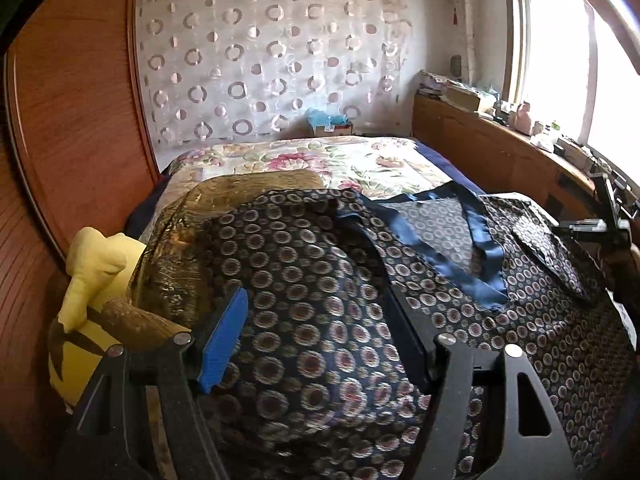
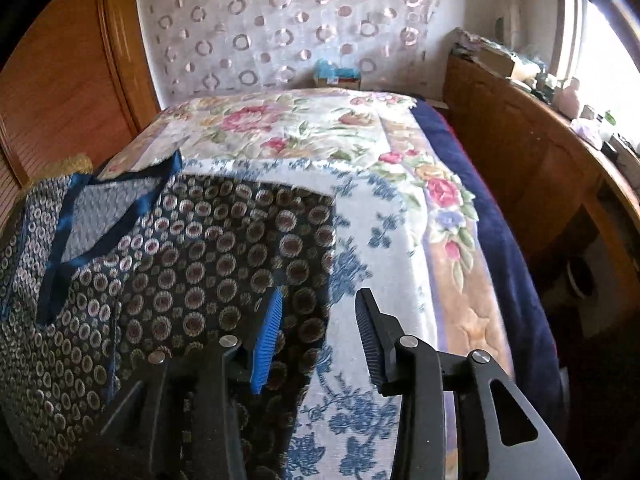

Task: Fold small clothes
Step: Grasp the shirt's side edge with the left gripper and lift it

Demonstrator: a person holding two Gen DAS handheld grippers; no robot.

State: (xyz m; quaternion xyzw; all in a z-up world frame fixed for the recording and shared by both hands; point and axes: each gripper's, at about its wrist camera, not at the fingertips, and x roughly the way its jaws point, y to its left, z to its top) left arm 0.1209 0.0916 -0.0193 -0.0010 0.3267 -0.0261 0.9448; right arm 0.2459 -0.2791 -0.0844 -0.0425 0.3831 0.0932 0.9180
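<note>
1 patterned garment point(image 1: 320, 300) lies under 2 spread grippers point(image 2: 320, 320).

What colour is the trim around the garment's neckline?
Shiny blue trim on the dark, circle-patterned garment; it shows best in the left wrist view.

Left gripper point(image 1: 320, 336) fingers point(image 1: 224, 340) spread wide over the circle-patterned garment point(image 1: 320, 264).

Dark circle-patterned garment point(image 1: 328, 280) with a blue-trimmed V neckline point(image 1: 480, 240) is lying spread open across the bed's point(image 2: 320, 128) near end, neckline facing up.
</note>
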